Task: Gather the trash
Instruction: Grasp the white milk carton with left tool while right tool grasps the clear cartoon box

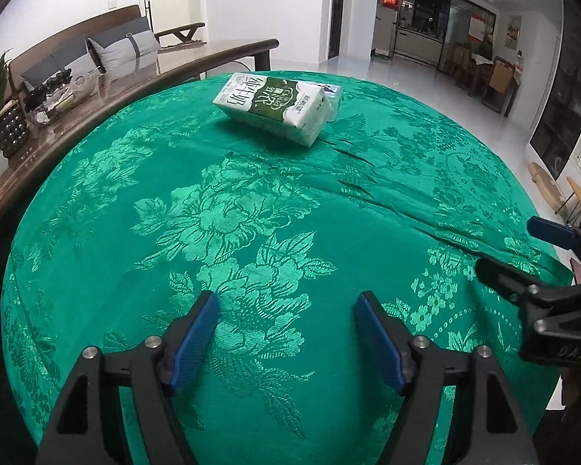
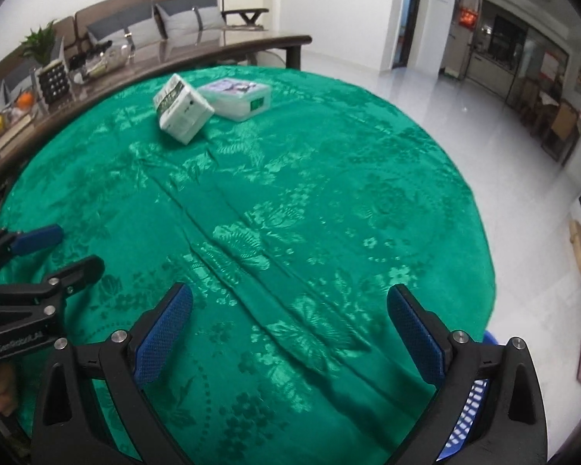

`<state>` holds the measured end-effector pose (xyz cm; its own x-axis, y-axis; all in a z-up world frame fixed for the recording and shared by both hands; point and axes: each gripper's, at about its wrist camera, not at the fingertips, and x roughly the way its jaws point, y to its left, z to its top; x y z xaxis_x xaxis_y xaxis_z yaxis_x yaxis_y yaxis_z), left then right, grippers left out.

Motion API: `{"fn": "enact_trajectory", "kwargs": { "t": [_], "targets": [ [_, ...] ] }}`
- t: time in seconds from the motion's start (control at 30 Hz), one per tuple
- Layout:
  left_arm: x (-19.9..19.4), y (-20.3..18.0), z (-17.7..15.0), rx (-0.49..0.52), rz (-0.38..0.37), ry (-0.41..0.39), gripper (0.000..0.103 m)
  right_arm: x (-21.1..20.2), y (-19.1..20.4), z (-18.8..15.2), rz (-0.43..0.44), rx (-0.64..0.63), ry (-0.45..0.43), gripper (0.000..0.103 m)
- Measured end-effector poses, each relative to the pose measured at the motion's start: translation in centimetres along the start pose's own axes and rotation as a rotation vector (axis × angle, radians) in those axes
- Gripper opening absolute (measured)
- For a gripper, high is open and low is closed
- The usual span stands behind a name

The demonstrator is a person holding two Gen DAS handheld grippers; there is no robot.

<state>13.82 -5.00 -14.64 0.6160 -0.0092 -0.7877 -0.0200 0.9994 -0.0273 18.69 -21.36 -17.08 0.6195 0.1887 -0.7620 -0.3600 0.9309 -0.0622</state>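
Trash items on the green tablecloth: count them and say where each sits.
2. A milk carton on its side at the far edge, and a flat plastic box touching it on the right. Nothing else shows.

milk carton (image 1: 275,106): 1 | lidded plastic box (image 2: 238,99): 1 | green floral tablecloth (image 1: 251,213): 1 | tongs: 2, left tongs (image 1: 286,335), right tongs (image 2: 288,327) | blue basket (image 2: 464,418): 1

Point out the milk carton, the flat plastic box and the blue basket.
milk carton (image 1: 277,106), left wrist view, green printed side.
flat plastic box (image 2: 238,99), right wrist view, lid.
blue basket (image 2: 466,414), right wrist view, slotted wall.
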Motion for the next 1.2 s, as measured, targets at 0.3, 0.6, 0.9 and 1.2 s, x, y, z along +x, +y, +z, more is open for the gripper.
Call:
{"fn": "enact_trajectory", "kwargs": {
  "t": [0.3,0.6,0.9,1.2],
  "targets": [
    [-0.4,2.8,10.0,-0.214,-0.177,-0.089,0.076,1.1,1.7,-0.7,0.028,-0.044,0.032,0.102],
    [8.8,4.8,16.0,-0.432,-0.198,0.073,0.076,1.3,1.7,-0.7,0.057,-0.033,0.027,0.102],
    [9.5,4.6,14.9,-0.410,-0.129,0.071,0.051,1.4,1.6,-0.8,0.072,-0.039,0.026,0.103],
    [3.7,6.2,8.9,-0.091,-0.110,0.093,0.050,1.4,1.7,-0.7,0.070,-0.038,0.029,0.103]
  ]
}}
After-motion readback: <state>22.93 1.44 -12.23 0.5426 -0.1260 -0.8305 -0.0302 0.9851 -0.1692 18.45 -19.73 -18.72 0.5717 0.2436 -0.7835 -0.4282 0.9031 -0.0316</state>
